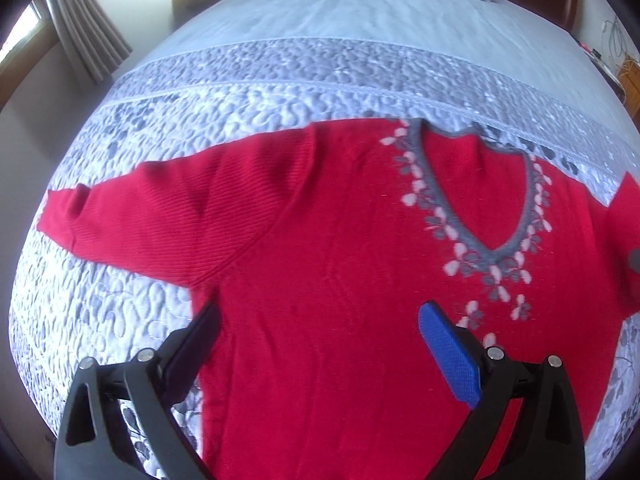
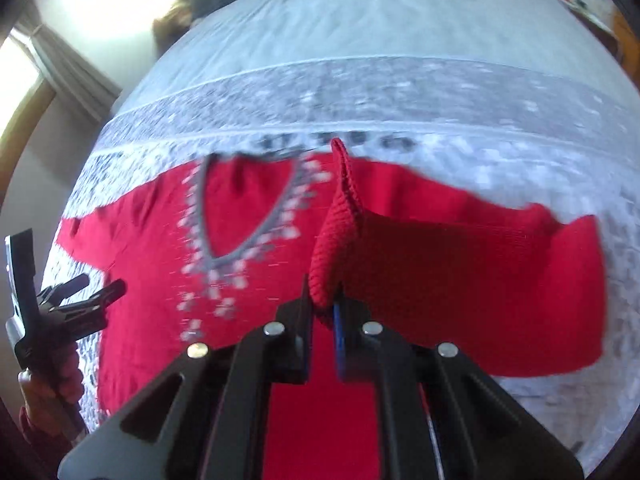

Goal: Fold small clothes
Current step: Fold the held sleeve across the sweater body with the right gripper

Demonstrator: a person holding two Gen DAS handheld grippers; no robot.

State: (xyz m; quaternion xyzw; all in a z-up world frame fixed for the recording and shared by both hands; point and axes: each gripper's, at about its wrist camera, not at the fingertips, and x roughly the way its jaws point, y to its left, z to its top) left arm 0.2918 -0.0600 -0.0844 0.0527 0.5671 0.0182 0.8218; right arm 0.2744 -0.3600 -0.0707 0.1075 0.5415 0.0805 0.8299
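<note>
Our left gripper point(image 1: 320, 320) points steeply down, jaws spread wide, nothing between the pads. Our right gripper point(image 2: 323, 308) also points down, jaws pinched together on a fold of the red sweater point(image 2: 340, 248). Our left hand point(image 2: 52, 384) grips its handle.

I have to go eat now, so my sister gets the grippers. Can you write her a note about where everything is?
Right gripper: shut on a pinch of the red sweater, lifting its sleeve toward the chest.
Left gripper: open, empty, above the sweater's lower body.
Sweater lies front up on the quilt, V-neck away from you; other sleeve spread flat.
Done: one sleeve picked up.
Left: lay it across, fold the other sleeve, fold the body.
</note>
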